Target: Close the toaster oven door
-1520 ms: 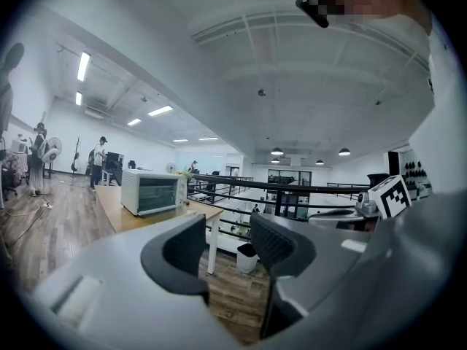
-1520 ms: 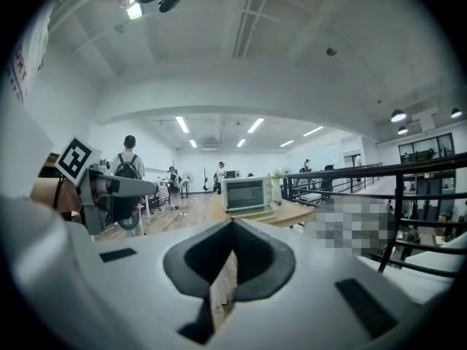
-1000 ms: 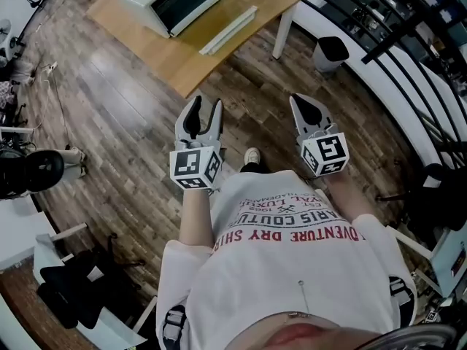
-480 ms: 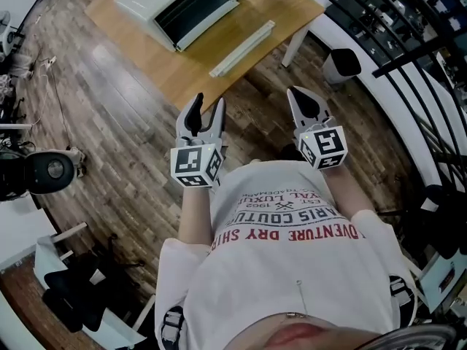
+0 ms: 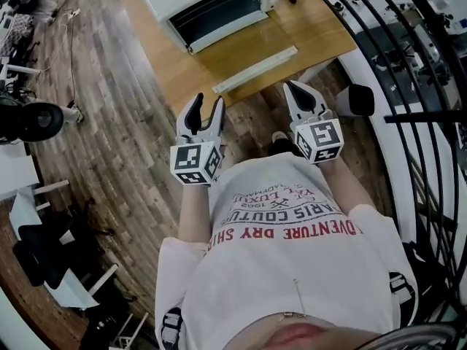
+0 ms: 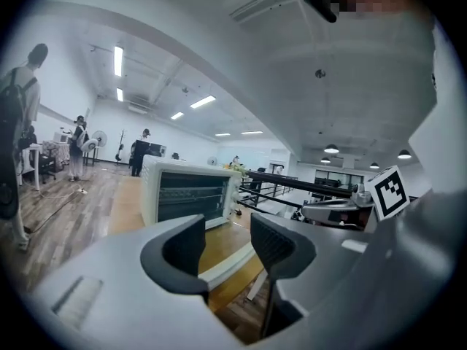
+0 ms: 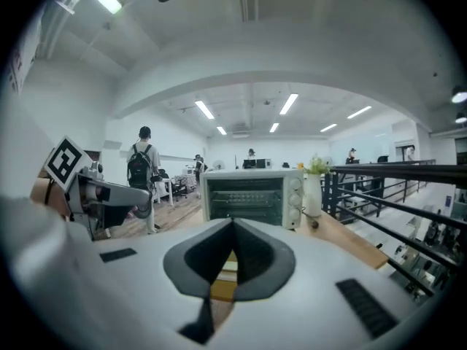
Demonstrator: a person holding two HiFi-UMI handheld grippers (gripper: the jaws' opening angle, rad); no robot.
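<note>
The white toaster oven [image 5: 211,2] stands on a wooden table [image 5: 306,20] at the top of the head view, its dark front facing me. A long white bar [image 5: 255,69] lies on the table in front of it, with wood showing between; it looks like the far edge of the let-down door. Both grippers hover short of the table's near edge, touching nothing. My left gripper [image 5: 206,102] is open and empty, and past its parted jaws I see the oven [image 6: 186,194]. My right gripper [image 5: 292,87] is shut, its tips meeting below the oven [image 7: 248,194].
A black railing [image 5: 408,57] runs along the right, with a small bin [image 5: 355,99] beside the table leg. A vase with a plant [image 7: 314,188] stands by the oven's knobs. Dark chairs [image 5: 44,254] and a stand sit at left. People stand far back [image 7: 141,170].
The table and oven have come nearer and now lie just ahead of both grippers. The grippers keep the same stance, left open and right shut.
</note>
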